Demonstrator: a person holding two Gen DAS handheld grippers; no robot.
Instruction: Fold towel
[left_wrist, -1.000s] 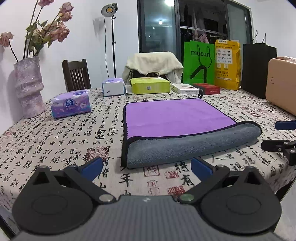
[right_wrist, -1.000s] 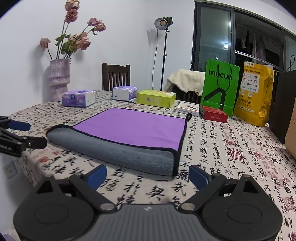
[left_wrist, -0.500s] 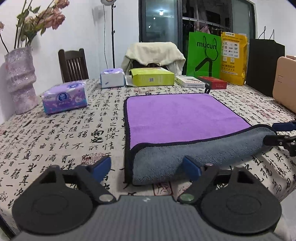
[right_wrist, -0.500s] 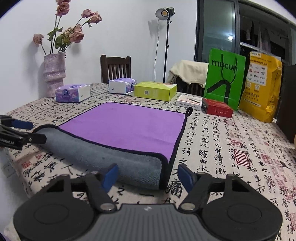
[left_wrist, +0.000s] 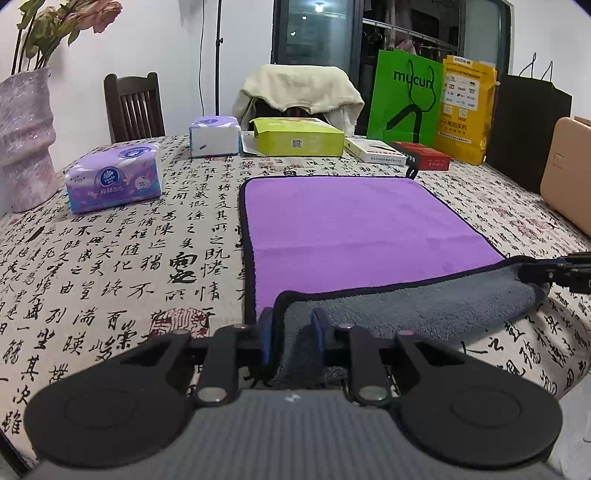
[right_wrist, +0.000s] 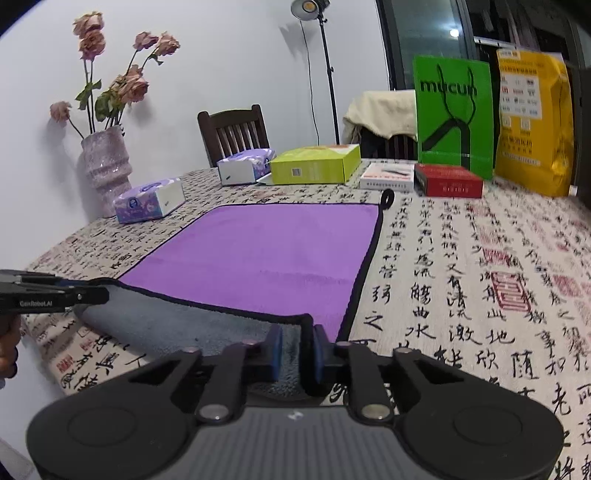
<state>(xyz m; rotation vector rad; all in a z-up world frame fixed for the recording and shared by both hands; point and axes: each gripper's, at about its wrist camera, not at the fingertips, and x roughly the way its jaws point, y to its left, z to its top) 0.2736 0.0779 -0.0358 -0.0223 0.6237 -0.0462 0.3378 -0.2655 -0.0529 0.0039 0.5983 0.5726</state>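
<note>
Grey-backed purple microfibre towel (left_wrist: 354, 229) — each near corner is pinched, left gripper (left_wrist: 291, 334) and right gripper (right_wrist: 297, 347) clenched on it. Lift both evenly towards the towel's far edge — level, unhurried.

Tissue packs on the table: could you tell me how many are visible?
2. One purple tissue pack lies near the vase; a second tissue pack sits farther back beside the lime-green box. Others may be hidden.

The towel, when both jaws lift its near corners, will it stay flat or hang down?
The towel will probably sag between the left gripper and right gripper: its grey flap already curls softly. The thick pile suggests some weight. The jaws pinch bunched cloth, so slipping seems unlikely.
</note>
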